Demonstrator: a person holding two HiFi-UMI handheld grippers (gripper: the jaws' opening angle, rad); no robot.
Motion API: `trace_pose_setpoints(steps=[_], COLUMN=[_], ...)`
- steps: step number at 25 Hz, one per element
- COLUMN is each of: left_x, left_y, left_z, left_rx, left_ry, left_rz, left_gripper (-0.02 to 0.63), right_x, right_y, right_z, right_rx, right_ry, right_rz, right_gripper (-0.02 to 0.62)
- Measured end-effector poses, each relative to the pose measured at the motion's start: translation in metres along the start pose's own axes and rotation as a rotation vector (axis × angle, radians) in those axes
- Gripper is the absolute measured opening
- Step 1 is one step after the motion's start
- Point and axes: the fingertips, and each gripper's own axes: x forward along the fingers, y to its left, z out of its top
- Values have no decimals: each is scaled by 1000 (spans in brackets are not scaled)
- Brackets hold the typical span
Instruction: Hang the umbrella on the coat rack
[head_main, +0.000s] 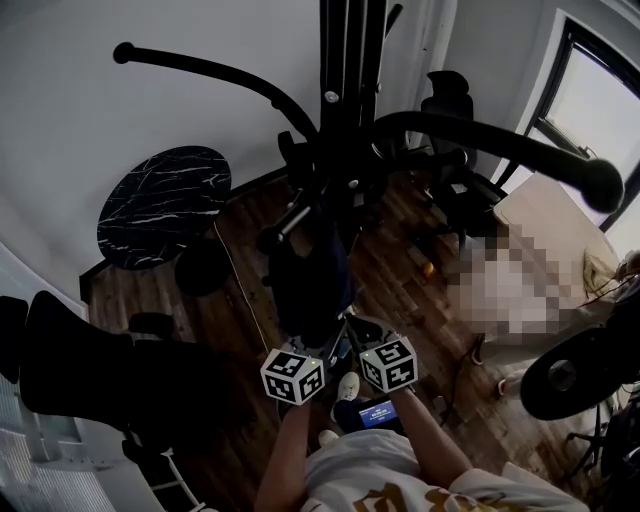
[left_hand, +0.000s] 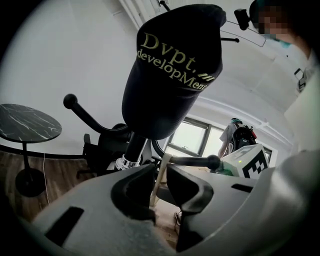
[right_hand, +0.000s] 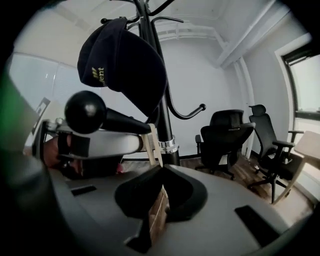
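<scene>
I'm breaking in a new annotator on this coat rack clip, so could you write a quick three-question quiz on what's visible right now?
1. True or false: the left gripper has its jaws wide apart with nothing between them.
2. What already hangs on the coat rack? A) a dark cap with gold lettering B) a red scarf C) a white bag
3. Fill in: the round table by the wall has a ___ top with pale veins.

Key
1. False: the jaws are shut on a thin beige strap.
2. A
3. black
</scene>
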Motion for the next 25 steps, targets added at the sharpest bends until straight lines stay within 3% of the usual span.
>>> trace_pose_setpoints(steps=[8, 11, 15, 20, 25], left_x=[-17, -24, -31, -44, -58], left_y=[-15, -20, -31, -31, -32], left_z=[-5, -8, -20, -35, -33], left_rx=[8, 40, 87, 16, 49], left_ry=[1, -1, 11, 7, 16], left_rz=[-18, 18, 41, 52, 102], left_gripper=[75, 30, 21, 20, 20], right_x=[-25, -45, -80, -118, -132], right_y=[8, 8, 8, 5, -1], right_z=[-11, -13, -18, -33, -30], right_rx=[-22, -13, 36, 119, 176], right_ry=[18, -12, -59, -94, -136], right_rz=[-38, -54, -90, -132, -161], right_gripper=[12, 12, 12, 12, 12])
